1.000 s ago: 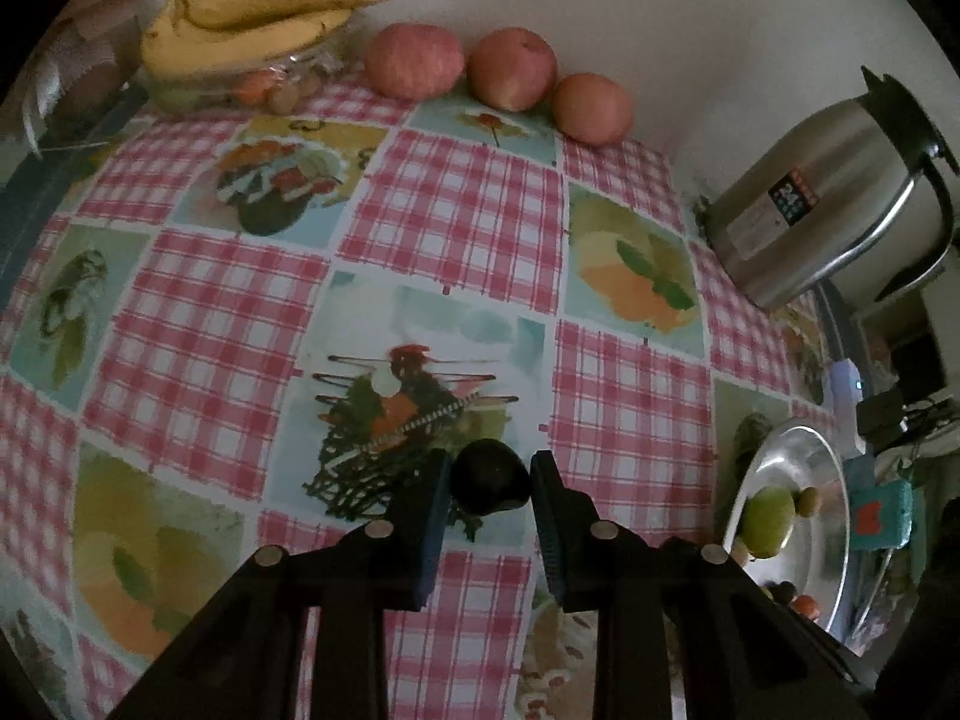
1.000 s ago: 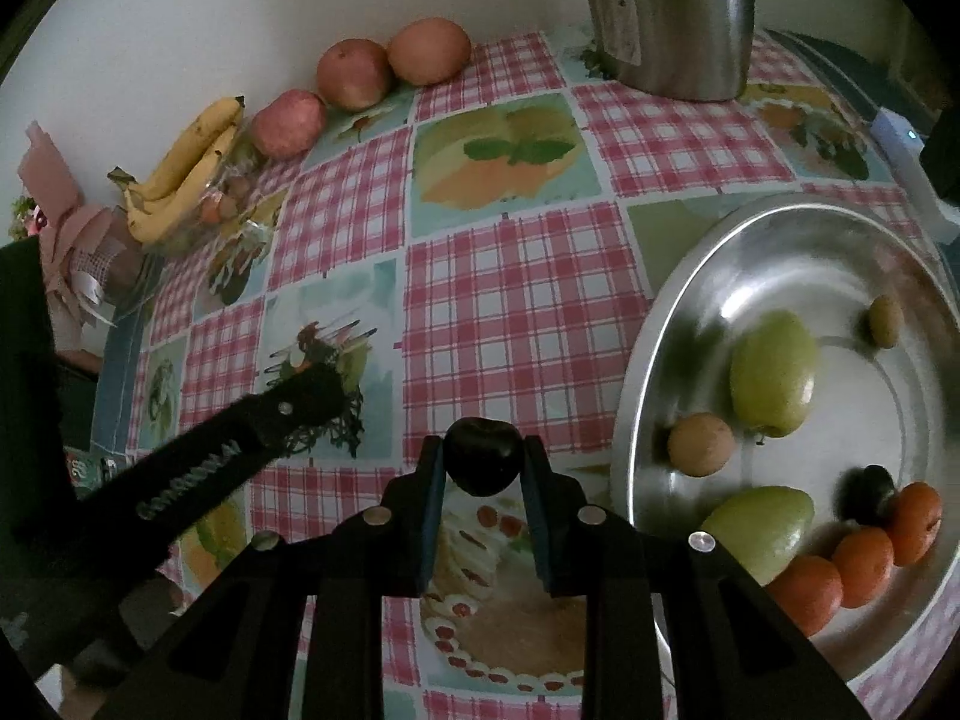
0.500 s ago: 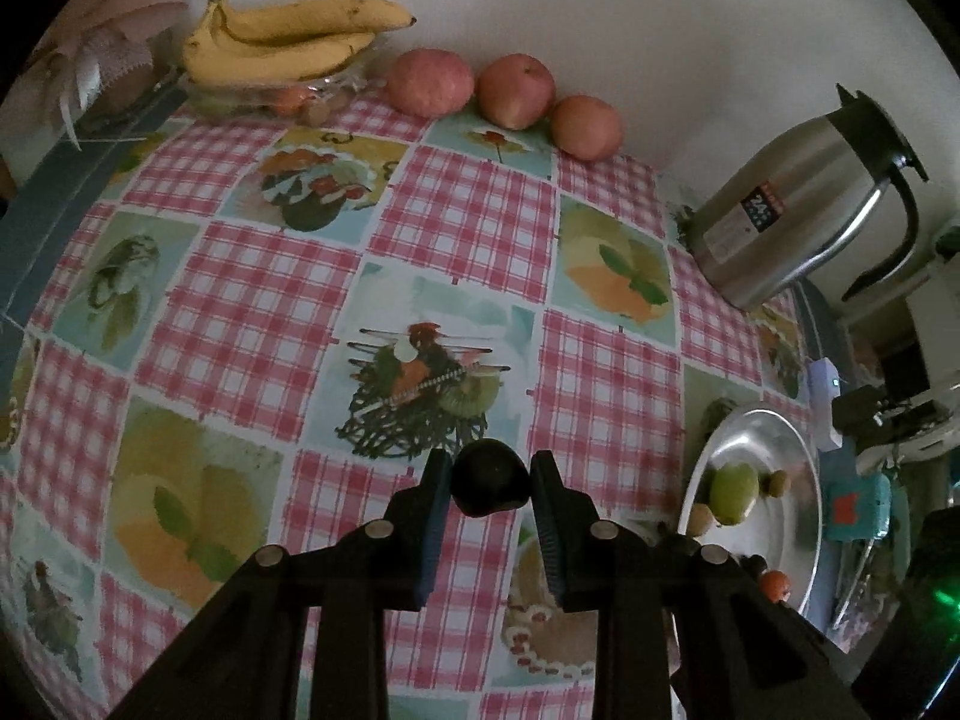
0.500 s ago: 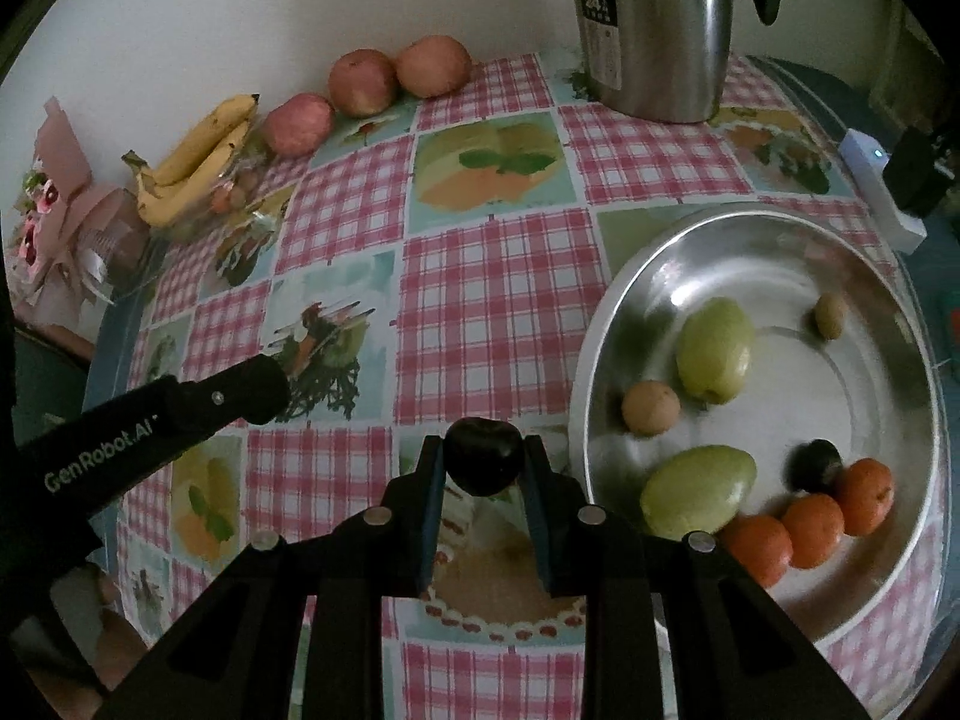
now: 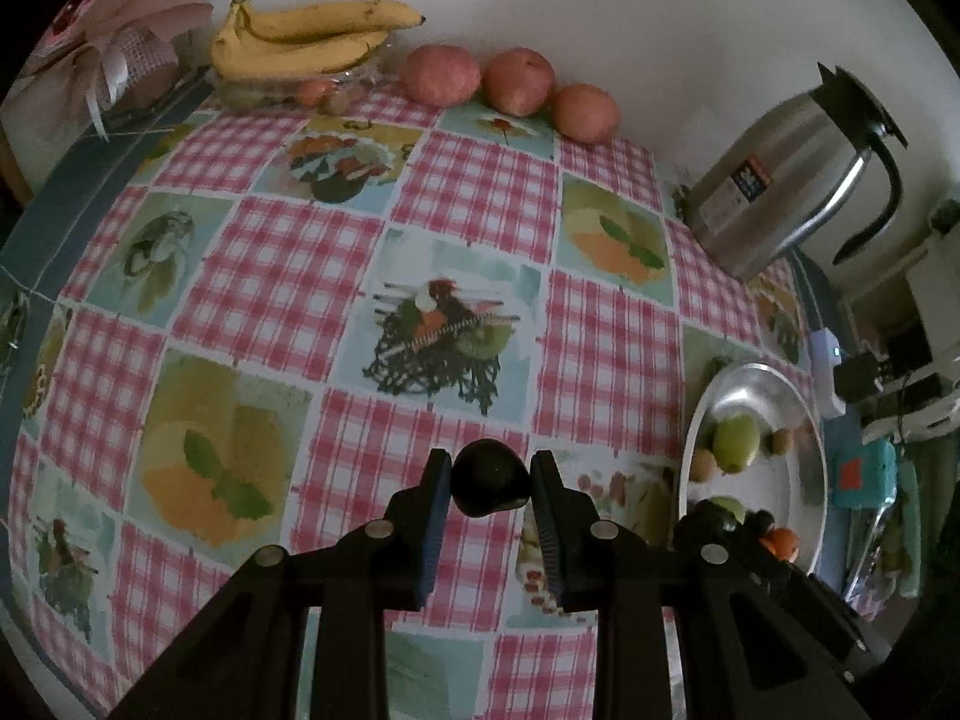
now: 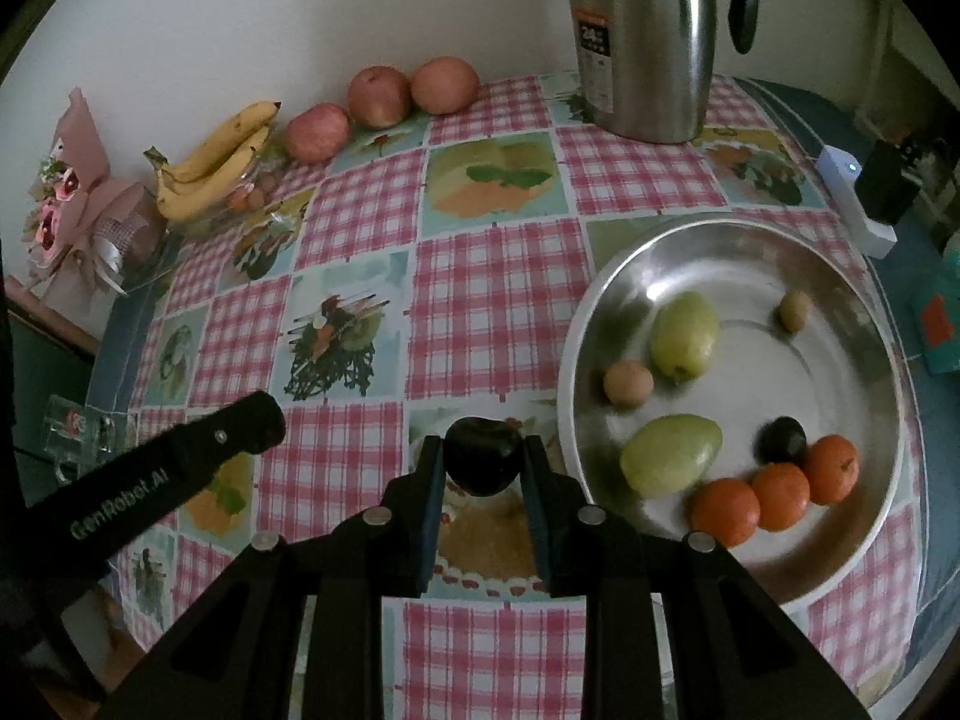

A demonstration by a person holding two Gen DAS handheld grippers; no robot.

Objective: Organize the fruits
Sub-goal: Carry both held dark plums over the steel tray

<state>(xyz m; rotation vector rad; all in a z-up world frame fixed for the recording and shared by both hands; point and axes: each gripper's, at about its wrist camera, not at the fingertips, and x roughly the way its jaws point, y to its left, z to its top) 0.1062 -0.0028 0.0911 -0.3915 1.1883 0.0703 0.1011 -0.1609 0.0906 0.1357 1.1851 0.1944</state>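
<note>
while both fruits hang clear of the cloth: the task looks mid-carry, nothing set down yet
left gripper (image 5: 490,477): fingers drawn almost fully in, pinching a dark round fruit (image 5: 489,476) by its sides, held above the checked cloth, well left of the steel plate (image 5: 804,420)
right gripper (image 6: 483,467): fingers equally narrow, clamped on a dark plum-like fruit (image 6: 483,463) with a dimple on top, held just beside the plate's near-left rim
why held so: side grips across the widest part keep smooth round skins from rolling out; both point steeply down, which suits lowering into a shallow dish
plate: wide, shiny metal, low sloped wall (image 6: 864,312); it likely serves as the collecting place
in the plate: two green pear-shaped fruits (image 6: 684,333), three oranges (image 6: 774,495) in a touching row, one dark fruit (image 6: 780,439) touching that row, two small tan round ones (image 6: 628,383) lying apart
grouping: like sits by like, so the held dark fruits probably belong by the dark one
bench (image 5: 468,192): covered in glossy red-and-white checked oilcloth with printed fruit panels
back edge: bananas (image 5: 306,39) piled over a clear container, three dull-red apples (image 5: 519,81) in a line along the wall
steel jug (image 6: 648,36): brushed metal, black handle, upright behind the plate
risk: waxy skin could slip on release and roll on the slick metal
</note>
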